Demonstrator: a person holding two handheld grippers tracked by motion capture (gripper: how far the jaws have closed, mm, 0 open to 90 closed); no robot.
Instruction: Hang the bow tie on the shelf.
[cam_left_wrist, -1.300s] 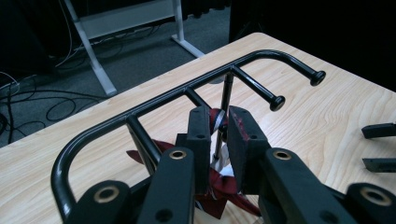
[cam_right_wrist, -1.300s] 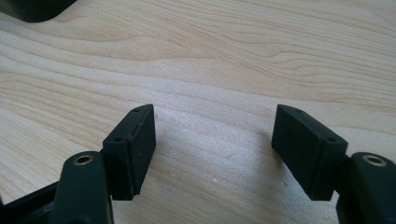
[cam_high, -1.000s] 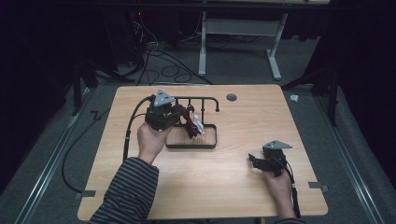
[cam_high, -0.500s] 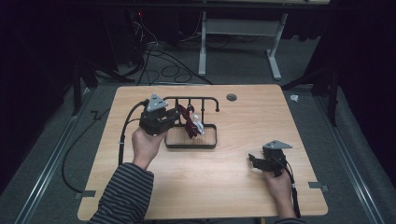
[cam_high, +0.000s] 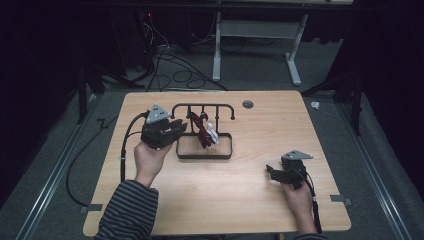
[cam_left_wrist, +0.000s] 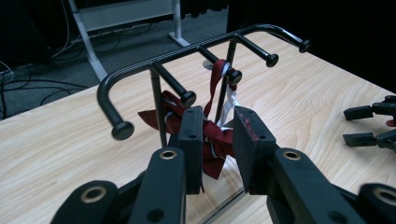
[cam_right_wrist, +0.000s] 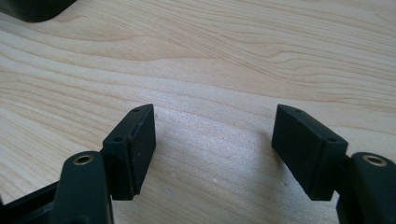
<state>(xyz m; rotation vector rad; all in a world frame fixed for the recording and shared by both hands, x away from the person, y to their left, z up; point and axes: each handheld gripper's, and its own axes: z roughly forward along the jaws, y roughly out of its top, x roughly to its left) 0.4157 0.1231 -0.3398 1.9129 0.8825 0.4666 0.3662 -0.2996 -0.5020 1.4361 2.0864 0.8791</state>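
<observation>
Dark-red ribbon (cam_left_wrist: 212, 140) is hanging from a peg of the black rack (cam_left_wrist: 196, 51), which is standing on its tray (cam_high: 205, 152) near the middle of the wooden table (cam_high: 240, 195). Just beside it, the left gripper (cam_left_wrist: 218, 142) has been parting its jaws; the ribbon is sitting behind the gap, seemingly free of the pads. Well apart, the right gripper (cam_right_wrist: 214, 149) is resting wide open and empty over bare wood.

The left gripper (cam_high: 176, 128) sits further left than a second ago, drawn back from the rack (cam_high: 202, 107) and the red ribbon (cam_high: 201, 131); its fingers have just been opening, nothing pinched between them.
</observation>
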